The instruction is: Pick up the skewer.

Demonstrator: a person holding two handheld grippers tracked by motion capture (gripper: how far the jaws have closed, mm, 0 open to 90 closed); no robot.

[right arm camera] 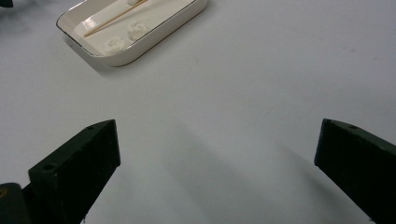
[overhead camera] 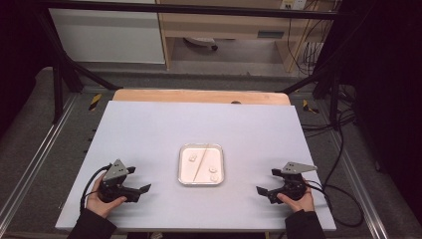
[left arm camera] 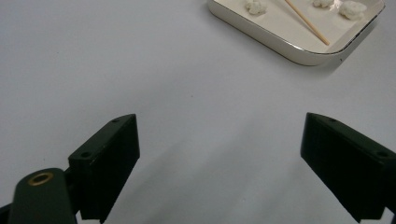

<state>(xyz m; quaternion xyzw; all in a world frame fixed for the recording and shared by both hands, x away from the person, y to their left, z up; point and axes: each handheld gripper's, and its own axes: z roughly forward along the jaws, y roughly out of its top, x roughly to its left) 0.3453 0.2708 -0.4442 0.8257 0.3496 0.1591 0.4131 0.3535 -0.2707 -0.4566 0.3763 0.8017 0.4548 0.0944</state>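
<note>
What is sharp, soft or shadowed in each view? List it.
High view: dim and soft, tray pale, room edges nearly black. Left gripper view: tray and stick sharp, near jaws slightly soft. Right gripper view: faint jaw shadows streak the table, no glare.

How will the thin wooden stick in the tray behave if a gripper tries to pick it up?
The wooden stick looks thin and round, so it may roll or slip between jaws. It lies flat in the tray, probably hard to get under. It seems light, perhaps snapping if squeezed.
</note>
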